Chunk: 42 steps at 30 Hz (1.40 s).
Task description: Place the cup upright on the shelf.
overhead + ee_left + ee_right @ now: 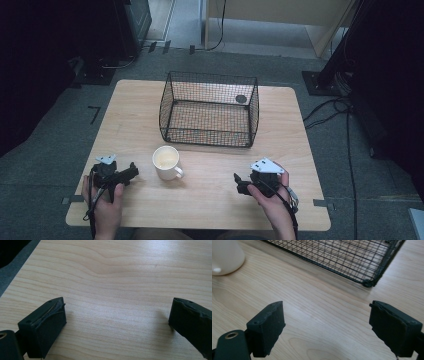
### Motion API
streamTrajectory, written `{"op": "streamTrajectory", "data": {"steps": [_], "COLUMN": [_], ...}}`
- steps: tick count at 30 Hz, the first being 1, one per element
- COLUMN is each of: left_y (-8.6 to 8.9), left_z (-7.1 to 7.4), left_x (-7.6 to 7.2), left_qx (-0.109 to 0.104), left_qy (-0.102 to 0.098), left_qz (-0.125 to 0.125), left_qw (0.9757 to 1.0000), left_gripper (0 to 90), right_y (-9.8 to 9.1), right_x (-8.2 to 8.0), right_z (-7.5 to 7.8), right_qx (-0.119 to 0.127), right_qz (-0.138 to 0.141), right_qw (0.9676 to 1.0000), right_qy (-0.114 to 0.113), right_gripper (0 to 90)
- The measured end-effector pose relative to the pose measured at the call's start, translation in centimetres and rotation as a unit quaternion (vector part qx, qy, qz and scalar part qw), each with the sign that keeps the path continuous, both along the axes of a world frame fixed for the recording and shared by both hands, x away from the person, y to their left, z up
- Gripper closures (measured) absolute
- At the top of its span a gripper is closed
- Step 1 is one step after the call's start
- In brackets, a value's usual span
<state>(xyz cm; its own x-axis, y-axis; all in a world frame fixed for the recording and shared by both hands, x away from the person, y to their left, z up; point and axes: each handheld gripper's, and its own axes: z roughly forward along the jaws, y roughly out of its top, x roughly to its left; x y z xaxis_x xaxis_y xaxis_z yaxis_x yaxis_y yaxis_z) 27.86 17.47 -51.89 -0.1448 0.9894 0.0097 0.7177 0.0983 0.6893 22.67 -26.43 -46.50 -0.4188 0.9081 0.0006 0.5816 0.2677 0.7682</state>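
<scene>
On the wooden table (210,185), the black wire basket (209,109) is seen whole from the high view but cut off in the right gripper view, as is the white mug (166,163), while the left claw (117,325) and right claw (327,327) are held spread wide, gripping nothing.

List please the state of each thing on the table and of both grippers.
White ceramic mug: upright, empty, handle toward the person's right.
Black wire mesh basket: upright, open top, empty.
Left gripper: open, holding nothing.
Right gripper: open, holding nothing.
</scene>
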Motion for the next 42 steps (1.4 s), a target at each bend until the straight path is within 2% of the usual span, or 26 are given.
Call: {"op": "streamTrajectory", "data": {"steps": [15,25,42], "left_y": [0.0,0.0,0.0], "left_z": [0.0,0.0,0.0], "left_x": [0.0,0.0,0.0], "left_qx": [0.0,0.0,0.0], "left_qy": [0.0,0.0,0.0], "left_qz": [0.0,-0.001,-0.003], "left_qw": [1.0,1.0,1.0], "left_gripper": [1.2,1.2,1.2], "right_y": [3.0,4.8,8.7], "right_x": [-0.3,0.2,0.7], "right_z": [0.1,0.3,0.3], "right_qx": [0.009,0.012,0.026], "right_qz": [0.037,0.057,0.104], "right_qw": [0.9993,0.9983,0.9943], "right_qy": [-0.003,-0.005,-0.002], "right_gripper": [12.4,12.4,12.4]}}
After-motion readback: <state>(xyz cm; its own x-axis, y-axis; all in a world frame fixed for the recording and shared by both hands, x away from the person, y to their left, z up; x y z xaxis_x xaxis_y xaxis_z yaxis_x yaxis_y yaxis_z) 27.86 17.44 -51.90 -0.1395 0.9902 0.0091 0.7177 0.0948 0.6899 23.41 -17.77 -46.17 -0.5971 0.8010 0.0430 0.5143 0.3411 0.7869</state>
